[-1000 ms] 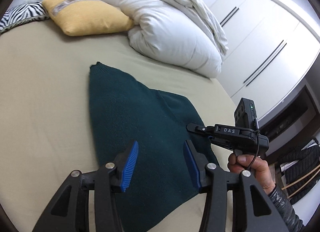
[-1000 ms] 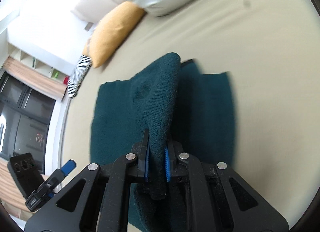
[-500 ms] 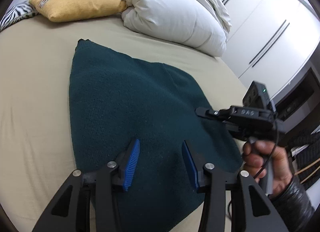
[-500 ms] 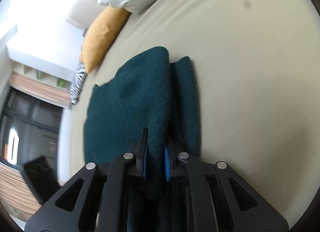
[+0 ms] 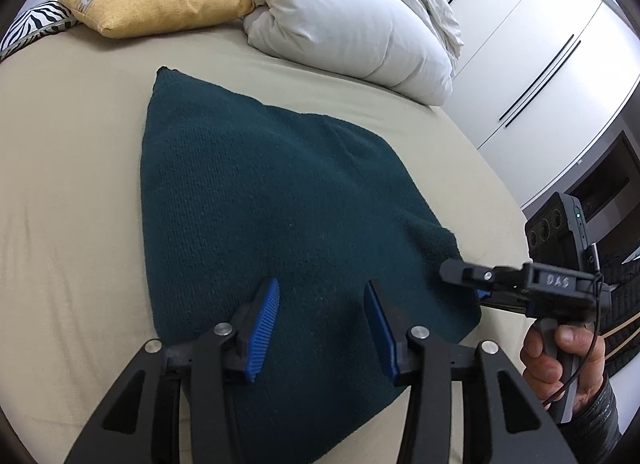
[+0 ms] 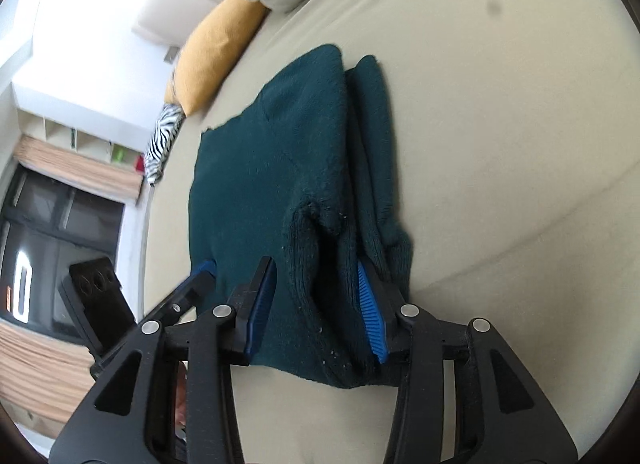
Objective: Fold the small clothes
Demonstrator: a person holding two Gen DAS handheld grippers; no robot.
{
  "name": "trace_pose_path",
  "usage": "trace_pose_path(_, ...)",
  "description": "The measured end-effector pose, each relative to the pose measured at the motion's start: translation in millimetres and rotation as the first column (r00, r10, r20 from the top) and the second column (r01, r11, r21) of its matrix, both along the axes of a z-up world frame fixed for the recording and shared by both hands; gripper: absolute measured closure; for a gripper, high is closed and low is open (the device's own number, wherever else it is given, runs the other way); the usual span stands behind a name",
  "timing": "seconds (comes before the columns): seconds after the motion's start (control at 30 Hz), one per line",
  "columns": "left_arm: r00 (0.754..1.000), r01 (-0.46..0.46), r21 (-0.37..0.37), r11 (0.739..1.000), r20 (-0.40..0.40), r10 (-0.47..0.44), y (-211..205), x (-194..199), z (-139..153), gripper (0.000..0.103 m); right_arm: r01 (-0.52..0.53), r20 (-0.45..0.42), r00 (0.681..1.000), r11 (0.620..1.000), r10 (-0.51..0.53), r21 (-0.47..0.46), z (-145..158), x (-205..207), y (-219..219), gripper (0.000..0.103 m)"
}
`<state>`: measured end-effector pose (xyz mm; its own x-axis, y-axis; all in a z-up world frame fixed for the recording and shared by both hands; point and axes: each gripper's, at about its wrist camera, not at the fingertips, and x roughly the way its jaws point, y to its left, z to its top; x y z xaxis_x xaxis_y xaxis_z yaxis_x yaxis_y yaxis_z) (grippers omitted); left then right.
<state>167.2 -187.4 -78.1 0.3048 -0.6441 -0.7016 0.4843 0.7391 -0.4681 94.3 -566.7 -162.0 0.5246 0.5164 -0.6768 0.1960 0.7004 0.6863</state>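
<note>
A dark green knitted garment lies flat on the beige bed. My left gripper hovers open just above its near edge, with nothing pinched between the blue pads. In the right wrist view the garment has a doubled-over strip along its right side. My right gripper straddles the near end of that strip. Its jaws are opening, and the cloth sits slack between them. The right gripper also shows at the garment's right corner, held by a hand.
A yellow cushion, a white bundled duvet and a zebra cushion lie at the head of the bed. White wardrobe doors stand past the bed's right edge. A dark window is at the left.
The right gripper carried the pinched fold down onto the garment, then its jaws spread off the cloth. The left gripper sank a little closer to the garment and stayed open.
</note>
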Motion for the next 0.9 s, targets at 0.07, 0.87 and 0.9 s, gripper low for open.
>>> trace_pose_path(0.07, 1.0, -0.004, 0.001, 1.0, -0.005, 0.004, 0, 0, 0, 0.056, -0.001, -0.015, 1.0, 0.999, 0.0, -0.049, -3, -2, 3, 0.089)
trace_pose_path(0.87, 0.999, 0.017, 0.08, 0.997, 0.048, -0.021, -10, -24, -9, 0.057, 0.051, 0.036, 0.998, 0.998, -0.05, -0.048, -17, -9, -12, 0.096)
trace_pose_path(0.9, 0.999, 0.015, 0.081, 0.997, 0.051, -0.019, -10, -25, -10, 0.057, 0.039, 0.03, 0.999, 0.998, -0.038, -0.044, -22, -14, -15, 0.096)
